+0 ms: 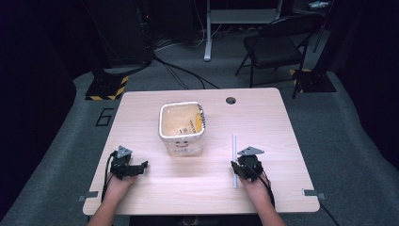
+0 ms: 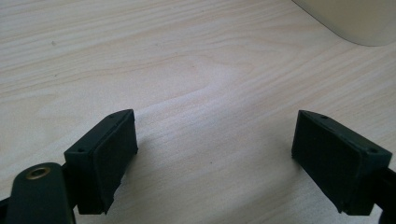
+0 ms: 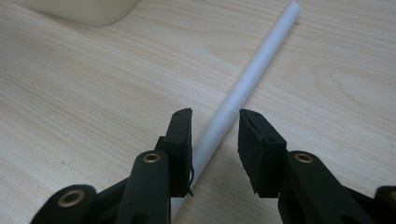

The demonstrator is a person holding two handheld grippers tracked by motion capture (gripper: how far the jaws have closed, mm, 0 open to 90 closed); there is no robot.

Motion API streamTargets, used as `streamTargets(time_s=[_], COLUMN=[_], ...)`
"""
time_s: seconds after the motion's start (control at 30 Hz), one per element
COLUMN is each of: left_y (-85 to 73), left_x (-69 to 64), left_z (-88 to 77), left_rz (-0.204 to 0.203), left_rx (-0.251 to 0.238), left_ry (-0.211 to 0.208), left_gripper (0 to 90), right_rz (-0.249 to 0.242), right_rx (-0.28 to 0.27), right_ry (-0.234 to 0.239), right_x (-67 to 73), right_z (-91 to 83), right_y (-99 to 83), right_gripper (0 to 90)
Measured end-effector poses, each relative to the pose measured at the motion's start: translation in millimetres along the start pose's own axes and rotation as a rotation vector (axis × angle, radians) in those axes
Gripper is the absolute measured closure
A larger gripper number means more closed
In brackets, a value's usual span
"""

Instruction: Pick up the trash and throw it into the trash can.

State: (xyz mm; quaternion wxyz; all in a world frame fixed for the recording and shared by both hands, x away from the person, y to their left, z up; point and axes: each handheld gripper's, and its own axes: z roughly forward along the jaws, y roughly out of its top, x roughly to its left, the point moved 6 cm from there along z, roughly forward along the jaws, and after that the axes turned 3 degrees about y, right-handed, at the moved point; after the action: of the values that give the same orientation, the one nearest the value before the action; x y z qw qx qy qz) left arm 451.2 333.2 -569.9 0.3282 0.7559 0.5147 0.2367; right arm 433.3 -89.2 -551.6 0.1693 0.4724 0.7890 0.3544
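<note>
My right gripper sits low over the light wood-grain table with its 2 black jaws straddling the long, thin white plastic tube. The jaws stand partly apart; the tube lies between them, close against the one on the camera's left, with a gap to the other. I judge it is not clamped yet. From the high view, the tube lies flat and runs away from this gripper toward the far edge, so I am taking it near its near end.

My left gripper rests on the table with its jaws spread wide and nothing between them. The cream, square, rounded-corner plastic tub stands ahead of it and off to its right, well apart from the left gripper.

What worries me:
1. The tube is round and smooth. If I close off-centre, 1 jaw may push it sideways and it could roll out before the other jaw meets it.
2. Gripped this near 1 end, the long free length may droop or swing on lifting, and could twist in the pads.
3. The jaw tips are very close to the table; pressing lower may scrape the wood and jam the closing.
4. Swinging the tube toward the tub, the far end could strike its rim and tip it.
</note>
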Motion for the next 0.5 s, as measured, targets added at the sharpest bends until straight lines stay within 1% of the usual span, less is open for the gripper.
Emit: streamTargets(time_s=[0.13,0.17,0.23,0.4,0.43,0.47,0.5], left_y=[0.1,0.1,0.1,0.0,0.1,0.1,0.1], left_x=[0.0,0.0,0.0,0.1,0.0,0.0,0.0], left_z=[0.1,0.1,0.1,0.0,0.1,0.1,0.1], left_rz=[-0.001,-0.001,-0.001,-0.001,-0.001,-0.002,-0.002], left_rx=[0.0,0.0,0.0,0.0,-0.001,-0.001,-0.001], left_ry=[0.0,0.0,0.0,0.001,0.001,0.001,0.001], left_gripper=[13.8,13.9,13.9,14.0,14.0,14.0,14.0], right_rz=[-0.006,-0.002,-0.005,0.003,-0.008,-0.008,-0.008], right_rx=[0.01,0.023,0.029,0.023,0.023,0.025,0.025], right_ry=[-0.004,-0.005,-0.006,-0.011,-0.011,-0.004,-0.004], right_x=[-0.3,-0.8,-2.3,-3.5,-4.1,-3.8,-3.8], right_z=[0.9,2.0,3.1,2.4,2.3,1.8,1.8], right_y=[-1.4,-3.5,-5.8,-7.4,-7.6,-8.0,-8.0], right_gripper=[68.0,69.5,70.7,74.3,75.6,78.6,78.6])
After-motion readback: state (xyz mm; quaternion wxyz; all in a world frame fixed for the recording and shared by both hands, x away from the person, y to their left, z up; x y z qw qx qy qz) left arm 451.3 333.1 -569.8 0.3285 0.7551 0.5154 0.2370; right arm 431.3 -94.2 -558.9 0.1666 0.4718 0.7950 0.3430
